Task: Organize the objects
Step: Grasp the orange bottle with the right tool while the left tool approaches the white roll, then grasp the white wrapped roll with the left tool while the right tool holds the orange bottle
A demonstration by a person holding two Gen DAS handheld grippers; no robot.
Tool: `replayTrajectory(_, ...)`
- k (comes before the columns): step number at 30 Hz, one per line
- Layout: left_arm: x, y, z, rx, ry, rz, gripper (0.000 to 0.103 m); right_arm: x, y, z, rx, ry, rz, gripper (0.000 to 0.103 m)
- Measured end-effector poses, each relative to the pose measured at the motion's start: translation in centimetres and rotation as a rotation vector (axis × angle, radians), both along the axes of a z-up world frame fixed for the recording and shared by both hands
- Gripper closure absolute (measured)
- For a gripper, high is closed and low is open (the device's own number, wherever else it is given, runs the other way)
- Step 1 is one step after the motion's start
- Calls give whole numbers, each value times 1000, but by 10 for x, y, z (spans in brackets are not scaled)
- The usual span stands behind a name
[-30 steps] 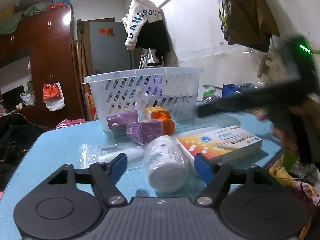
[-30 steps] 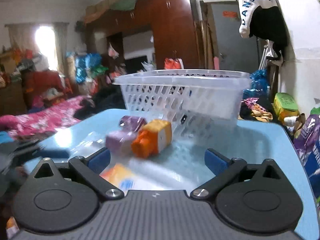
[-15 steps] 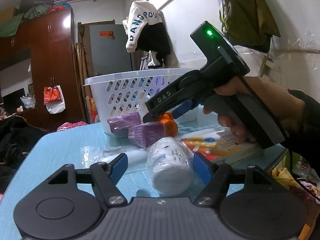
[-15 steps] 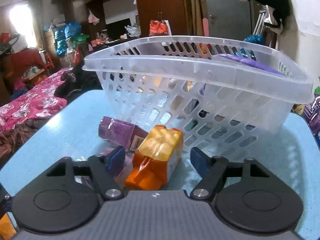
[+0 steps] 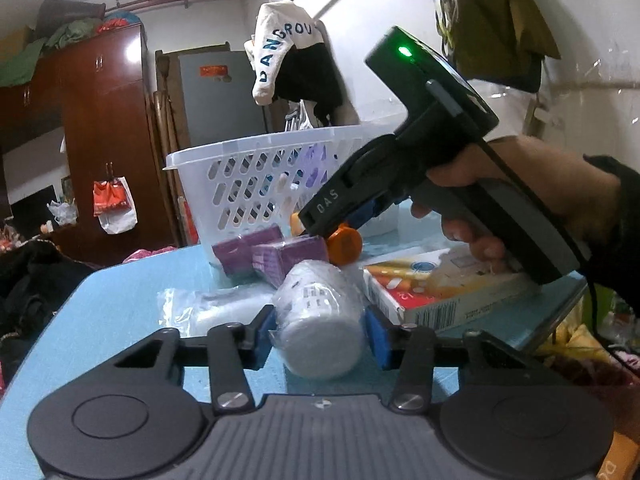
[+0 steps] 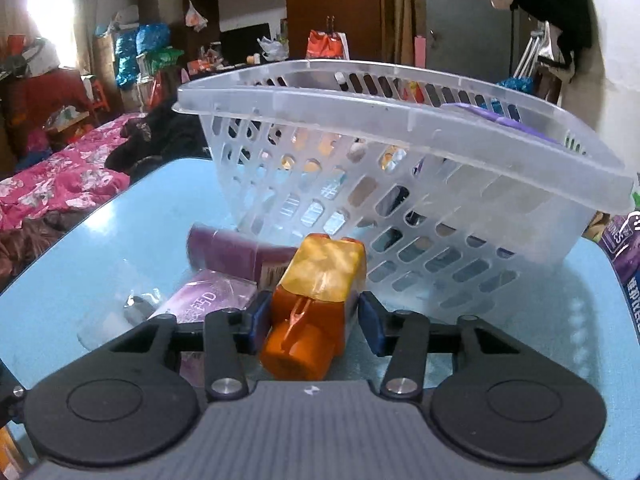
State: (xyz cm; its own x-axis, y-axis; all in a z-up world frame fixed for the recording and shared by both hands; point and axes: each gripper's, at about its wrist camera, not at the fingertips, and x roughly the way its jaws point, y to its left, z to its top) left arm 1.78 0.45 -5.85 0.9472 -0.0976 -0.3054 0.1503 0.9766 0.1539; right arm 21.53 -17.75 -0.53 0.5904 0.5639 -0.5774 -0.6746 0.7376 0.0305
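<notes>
**both grippers closing on items in front of the basket**

the light blue table top [image 5: 120,304] is crowded ahead of the white perforated plastic basket [image 6: 400,184]. open surface remains to the left of the items, running to the rounded table edge. right of the basket, only a narrow strip is left before the edge.

the left gripper [image 5: 320,332] has the white plastic-wrapped bottle [image 5: 320,320] lying on its side between the blue pads; the jaws are closing and both pads sit against the wrap. a white and orange flat carton [image 5: 440,292] lies just beside it on the right, a clear plastic bag [image 5: 208,304] on the left.

the right gripper [image 6: 316,320] straddles the orange bottle with the yellow label [image 6: 316,300], which lies cap toward the camera, near the basket wall; the jaws are closing, the left pad touching, contact on the right unclear. two purple packets [image 6: 224,272] crowd its left side (one touching the left finger).

a second ago both pairs of jaws stood wider, and the right gripper was farther back from the orange bottle.
</notes>
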Motion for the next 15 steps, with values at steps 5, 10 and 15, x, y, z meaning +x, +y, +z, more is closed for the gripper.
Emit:
replayTrajectory(5,-11,7,10,-37,-66,-5,53,-12,-19,12,25,-72,16,55)
replayTrajectory(10,-9,12,18,-71,-86,-13,53,-15,-40,25,79,-109,29,56)
replayTrajectory(15,-6,18,32,-104,-128,-9,53,-20,-56,33,136,-118,44,56)
